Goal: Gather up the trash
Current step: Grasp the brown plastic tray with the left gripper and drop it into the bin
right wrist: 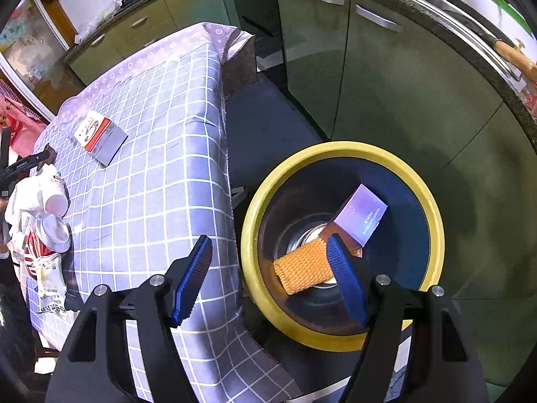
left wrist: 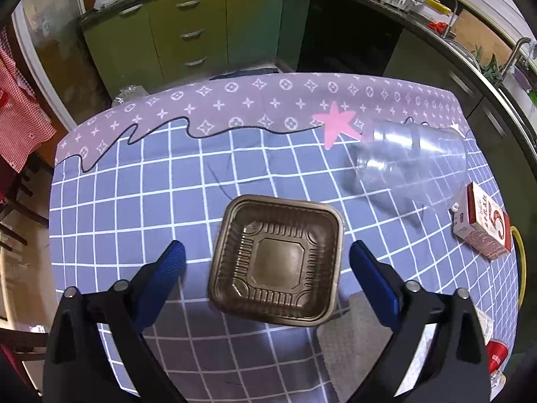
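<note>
In the left wrist view, a table with a blue checked cloth [left wrist: 134, 201] fills the middle. On it, between the two blue pads of the left gripper [left wrist: 266, 252], lies a brown square plastic tray [left wrist: 275, 260], and it is empty. The jaws stand wide open; both pads are apart from the tray rim, so nothing is held. The gripper points steeply down at the tray. To the right of it, a clear plastic cup [left wrist: 412, 158] lies on its side, also with nothing inside. Further right, near the table edge, a red and white paper carton [left wrist: 483, 225] lies flat.

In the right wrist view, at the left edge of the table, there is a heap of trash: crumpled white wrappers [right wrist: 30, 201], a small round white container [right wrist: 53, 228] and a printed snack bag [right wrist: 47, 275]. The same carton lies further back on the cloth. To the right, beside the table and lower, stands a round dark bin with a yellow rim [right wrist: 268, 305]. Inside it lie an orange ribbed foam sleeve [right wrist: 302, 267] and a purple cardboard box [right wrist: 362, 216], over something metallic which I cannot identify. The right gripper [right wrist: 268, 258] hangs over the table edge and the bin, pointing steeply down. Its jaws are open and hold nothing.
</note>
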